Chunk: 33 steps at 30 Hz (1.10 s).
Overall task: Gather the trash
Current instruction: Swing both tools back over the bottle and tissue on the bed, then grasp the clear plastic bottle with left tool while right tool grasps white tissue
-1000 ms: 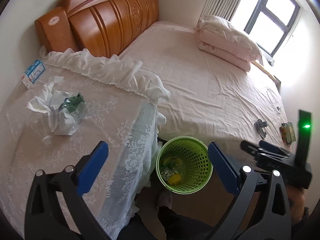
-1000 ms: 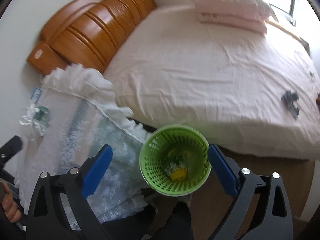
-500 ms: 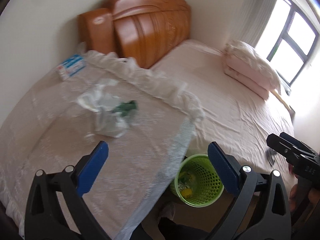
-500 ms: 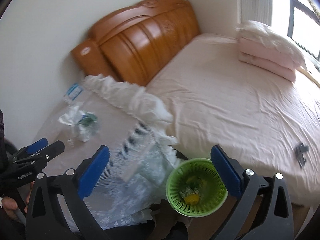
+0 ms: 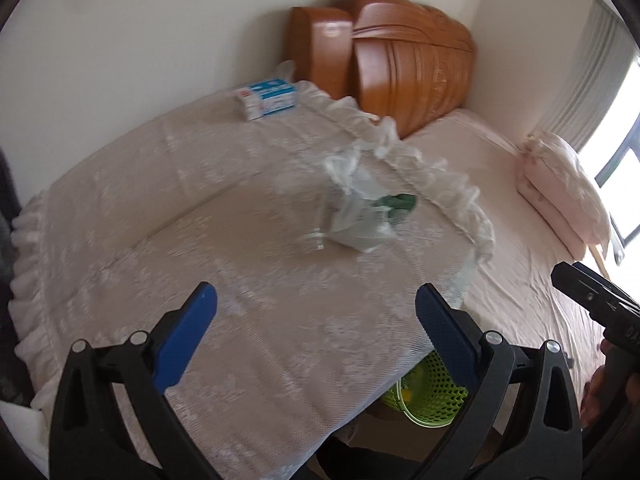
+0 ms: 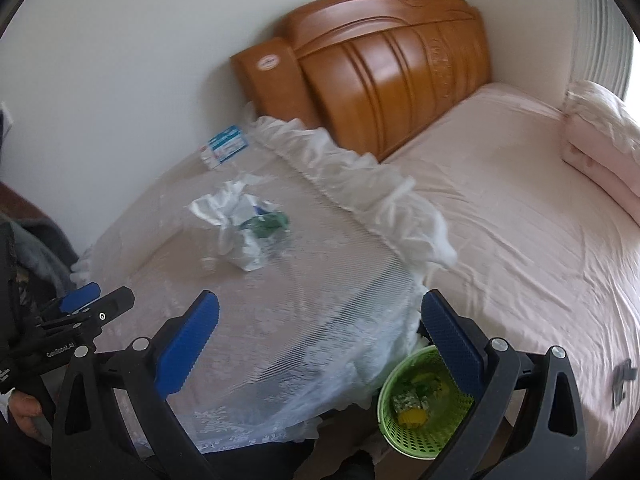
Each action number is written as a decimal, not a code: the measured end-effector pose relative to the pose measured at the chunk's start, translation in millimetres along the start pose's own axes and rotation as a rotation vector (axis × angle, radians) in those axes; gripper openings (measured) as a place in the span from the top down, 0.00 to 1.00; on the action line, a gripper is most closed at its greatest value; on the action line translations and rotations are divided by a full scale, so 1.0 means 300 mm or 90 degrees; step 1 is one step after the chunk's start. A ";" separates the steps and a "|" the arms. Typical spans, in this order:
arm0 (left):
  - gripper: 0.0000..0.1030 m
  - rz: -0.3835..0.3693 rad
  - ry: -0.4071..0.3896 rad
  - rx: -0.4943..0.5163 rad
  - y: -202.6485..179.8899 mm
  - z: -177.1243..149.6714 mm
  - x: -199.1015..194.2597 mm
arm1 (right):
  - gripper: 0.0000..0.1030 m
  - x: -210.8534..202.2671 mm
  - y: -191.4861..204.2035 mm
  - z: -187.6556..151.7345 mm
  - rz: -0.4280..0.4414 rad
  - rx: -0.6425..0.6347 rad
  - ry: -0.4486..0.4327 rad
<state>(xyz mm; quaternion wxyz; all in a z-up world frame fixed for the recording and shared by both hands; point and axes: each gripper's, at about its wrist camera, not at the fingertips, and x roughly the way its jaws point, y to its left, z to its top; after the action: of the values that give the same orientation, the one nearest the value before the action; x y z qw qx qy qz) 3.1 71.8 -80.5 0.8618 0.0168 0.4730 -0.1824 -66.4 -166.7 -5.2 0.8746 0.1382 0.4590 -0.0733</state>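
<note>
The left gripper [image 5: 316, 320] hangs over the lace-covered table [image 5: 168, 208], its blue-padded jaws spread wide and holding nothing. Toward the wall lies a blue-and-white box [image 5: 267, 100]. Nearer the middle of the table sits the crumpled white wrapper with green scraps [image 6: 244, 226], blurred, with a small clear cap [image 6: 208, 263] just beside it, apart from both grippers. The right gripper [image 6: 320, 326] is likewise wide open and empty. Below the table's edge, beside the pink bed [image 6: 520, 208], stands the green mesh wastebasket [image 6: 404, 436] with yellow and green litter inside.
</note>
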 end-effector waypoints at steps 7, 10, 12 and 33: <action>0.08 0.014 0.013 -0.021 0.058 -0.010 0.030 | 0.02 0.037 0.037 0.008 0.010 -0.011 0.021; 0.08 0.010 0.024 -0.018 0.061 -0.010 0.073 | 0.02 0.050 0.035 0.002 0.007 -0.007 0.029; 0.08 0.011 0.030 -0.015 0.054 0.005 0.121 | 0.02 0.060 0.031 -0.001 0.000 -0.002 0.036; 0.40 0.007 0.058 0.007 0.028 0.216 0.587 | 0.02 0.140 -0.072 -0.026 -0.088 0.073 0.097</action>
<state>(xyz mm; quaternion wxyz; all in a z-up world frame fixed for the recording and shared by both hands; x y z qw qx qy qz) 143.9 14.1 -190.5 0.8402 0.0326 0.5106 -0.1793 -54.1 -184.7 -47.7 0.8207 0.1615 0.5274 -0.1490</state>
